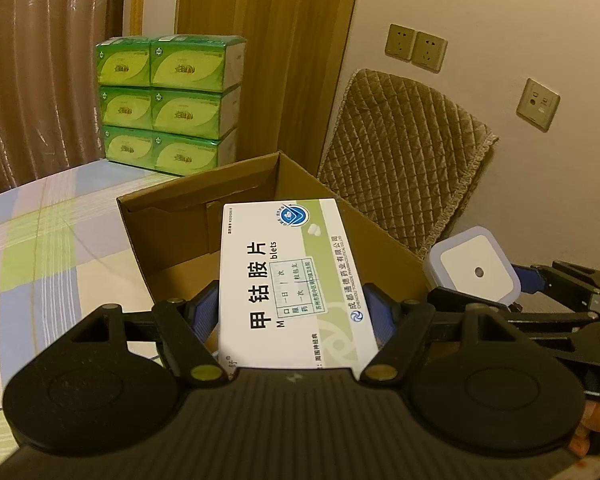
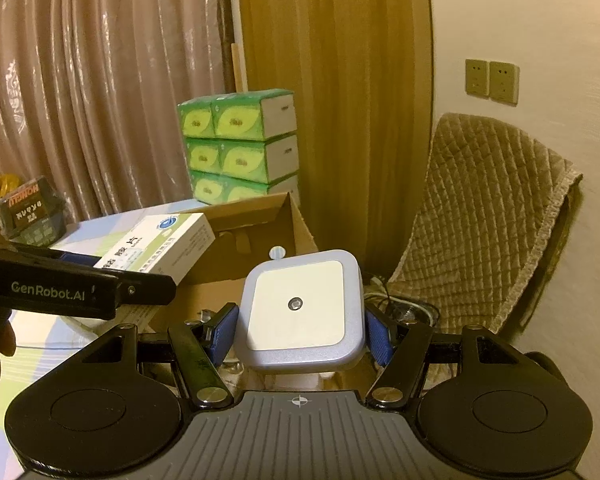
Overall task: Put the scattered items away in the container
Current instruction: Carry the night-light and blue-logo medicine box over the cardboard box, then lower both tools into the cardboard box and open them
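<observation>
White-and-green medicine box with black Chinese print, clamped between the blue pads of the left gripper, held tilted over the open cardboard box on the checked tablecloth. Right gripper closed on a square white night light, just beside the carton's right edge. Stacked green tissue packs behind, quilted chair to the right. Only the right wrist view shows a dark packet at far left.
</observation>
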Demonstrator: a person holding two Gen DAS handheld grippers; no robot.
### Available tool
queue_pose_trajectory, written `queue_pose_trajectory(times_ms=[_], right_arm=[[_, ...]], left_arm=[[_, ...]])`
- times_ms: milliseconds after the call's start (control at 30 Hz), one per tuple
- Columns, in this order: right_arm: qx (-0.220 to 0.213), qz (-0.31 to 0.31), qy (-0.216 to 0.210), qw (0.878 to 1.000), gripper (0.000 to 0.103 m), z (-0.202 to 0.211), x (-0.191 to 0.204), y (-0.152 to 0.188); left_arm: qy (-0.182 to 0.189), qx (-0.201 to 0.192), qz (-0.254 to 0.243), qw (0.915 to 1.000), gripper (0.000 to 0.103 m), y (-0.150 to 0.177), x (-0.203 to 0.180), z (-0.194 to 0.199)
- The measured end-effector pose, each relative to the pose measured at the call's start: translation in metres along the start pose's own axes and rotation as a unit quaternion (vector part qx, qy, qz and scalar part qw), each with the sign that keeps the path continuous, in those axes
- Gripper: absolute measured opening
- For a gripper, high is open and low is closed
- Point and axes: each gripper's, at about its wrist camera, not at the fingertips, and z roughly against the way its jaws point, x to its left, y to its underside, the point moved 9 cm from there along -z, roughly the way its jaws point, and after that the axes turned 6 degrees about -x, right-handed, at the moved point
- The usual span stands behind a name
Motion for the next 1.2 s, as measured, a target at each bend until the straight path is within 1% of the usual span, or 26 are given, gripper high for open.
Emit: queue_pose_trajectory(times_ms=[167,400,500,667,733,767,800,867,1200], right_arm=[[0.002,0.014,-0.003,1.000,0.063,-0.016,0.007,-0.004],[0.004,0.030,-0.002,1.000,0.063,-0.037,0.011,-0.011],[0.004,0.034,-0.003,0.999,0.063,-0.045,0.013,-0.013],[0.006,0.037,-0.003,0.999,0.063,-0.055,0.016,-0.014],[0.008,0.038,-0.004,0.999,0.063,-0.059,0.016,-0.013],[0.009,0.038,-0.004,0.999,0.063,-0.061,0.017,-0.013],[0.010,0.038,-0.004,0.999,0.063,-0.062,0.017,-0.012],[0.012,0.038,-0.004,0.999,0.063,-0.064,0.018,-0.009],[0.020,0.036,-0.014,0.999,0.063,-0.073,0.028,-0.004]], left_arm=[[-0.005,0.003,0.013,0.9999,0.070,-0.004,0.016,-0.010],[-0.014,-0.002,0.032,0.9994,0.070,-0.022,0.044,-0.023],[-0.013,-0.002,0.034,0.9993,0.070,-0.027,0.050,-0.030],[-0.011,0.000,0.038,0.9992,0.070,-0.026,0.053,-0.040],[-0.012,0.000,0.043,0.9990,0.072,-0.025,0.056,-0.044],[-0.014,-0.001,0.044,0.9989,0.077,-0.026,0.058,-0.045],[-0.017,-0.004,0.044,0.9989,0.088,-0.026,0.060,-0.046],[-0.022,-0.011,0.042,0.9988,0.088,-0.026,0.065,-0.043],[-0.055,-0.019,0.045,0.9973,0.089,-0.016,0.092,-0.017]])
